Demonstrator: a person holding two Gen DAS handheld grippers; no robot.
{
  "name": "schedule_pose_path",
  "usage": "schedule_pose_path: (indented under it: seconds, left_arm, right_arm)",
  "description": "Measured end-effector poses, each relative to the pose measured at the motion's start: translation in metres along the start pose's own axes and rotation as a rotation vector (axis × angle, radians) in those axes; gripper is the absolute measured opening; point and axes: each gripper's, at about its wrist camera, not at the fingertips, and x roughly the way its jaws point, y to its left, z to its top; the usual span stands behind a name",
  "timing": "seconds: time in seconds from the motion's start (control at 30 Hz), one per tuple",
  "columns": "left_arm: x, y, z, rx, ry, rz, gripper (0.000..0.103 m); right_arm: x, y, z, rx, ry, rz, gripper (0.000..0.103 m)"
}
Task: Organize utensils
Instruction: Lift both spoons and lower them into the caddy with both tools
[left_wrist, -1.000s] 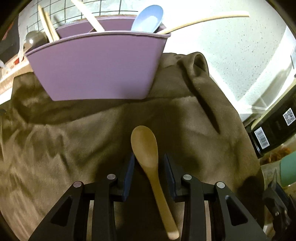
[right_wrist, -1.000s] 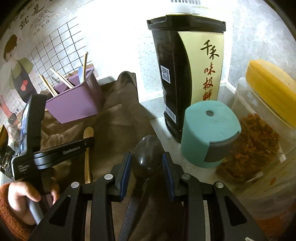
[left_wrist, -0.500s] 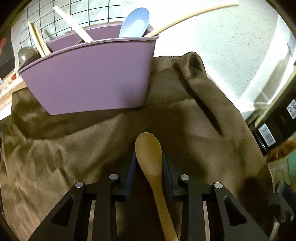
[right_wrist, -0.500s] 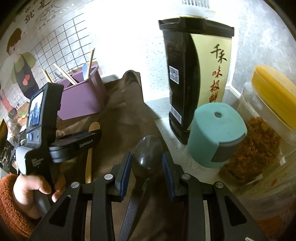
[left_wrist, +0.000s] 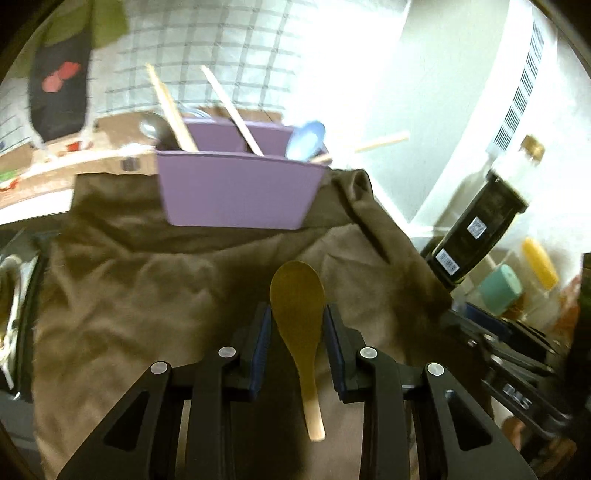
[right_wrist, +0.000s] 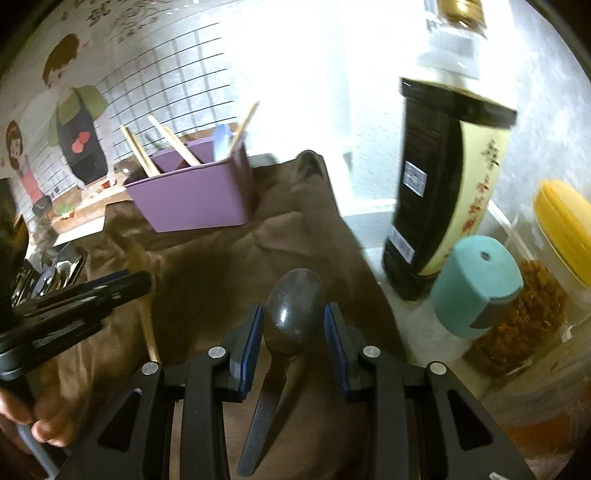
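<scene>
We see a brown cloth spread over the counter, with a purple utensil caddy standing on it at twelve o'clock from both grippers, holding chopsticks and a pale blue spoon. At two o'clock in the right wrist view stand a dark sauce bottle, a teal container in front of it and a yellow-lidded jar at three o'clock. Our left gripper is clamped on a wooden spoon, bowl pointing forward over the cloth, and our right gripper is clamped on a dark spoon, bowl forward likewise.
</scene>
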Motion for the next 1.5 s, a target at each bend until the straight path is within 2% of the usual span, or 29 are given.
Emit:
schedule_pose_path:
  seconds: [0.23,0.37,0.47,0.67,0.73,0.83,1.0,1.1,1.3,1.5]
  left_arm:
    - [-0.064,0.024,-0.001,-0.017,-0.098,0.045,0.029]
    - [-0.096,0.034,0.015,0.015,-0.189,0.083,0.029]
    - [-0.122,0.04,0.046,0.009,-0.259,0.059,0.029]
    - [-0.163,0.04,0.132,0.059,-0.429,0.047,0.029]
    - [-0.166,0.042,0.161,0.058,-0.458,0.031,0.029]
    - [-0.159,0.049,0.192,0.039,-0.472,0.012,0.029]
    - [-0.128,0.065,0.226,0.007,-0.461,-0.002,0.029]
    - [-0.099,0.073,0.229,-0.014,-0.425,-0.027,0.03]
    - [-0.033,0.082,0.221,0.004,-0.336,0.004,0.03]
    - [0.01,0.086,0.209,0.027,-0.266,0.008,0.03]
  right_arm:
    - [-0.01,0.035,0.013,-0.072,-0.023,0.018,0.03]
    - [-0.025,0.044,0.035,-0.071,-0.064,0.053,0.03]
    - [-0.047,0.054,0.067,-0.098,-0.135,0.058,0.029]
    - [-0.102,0.088,0.156,-0.199,-0.321,0.023,0.029]
    - [-0.113,0.098,0.189,-0.215,-0.366,0.009,0.029]
    - [-0.115,0.108,0.223,-0.214,-0.412,-0.022,0.029]
    - [-0.09,0.115,0.253,-0.197,-0.432,-0.037,0.029]
    - [-0.062,0.115,0.257,-0.181,-0.402,-0.06,0.029]
    - [-0.002,0.119,0.249,-0.189,-0.33,-0.11,0.029]
    - [0.049,0.129,0.24,-0.237,-0.265,-0.163,0.029]
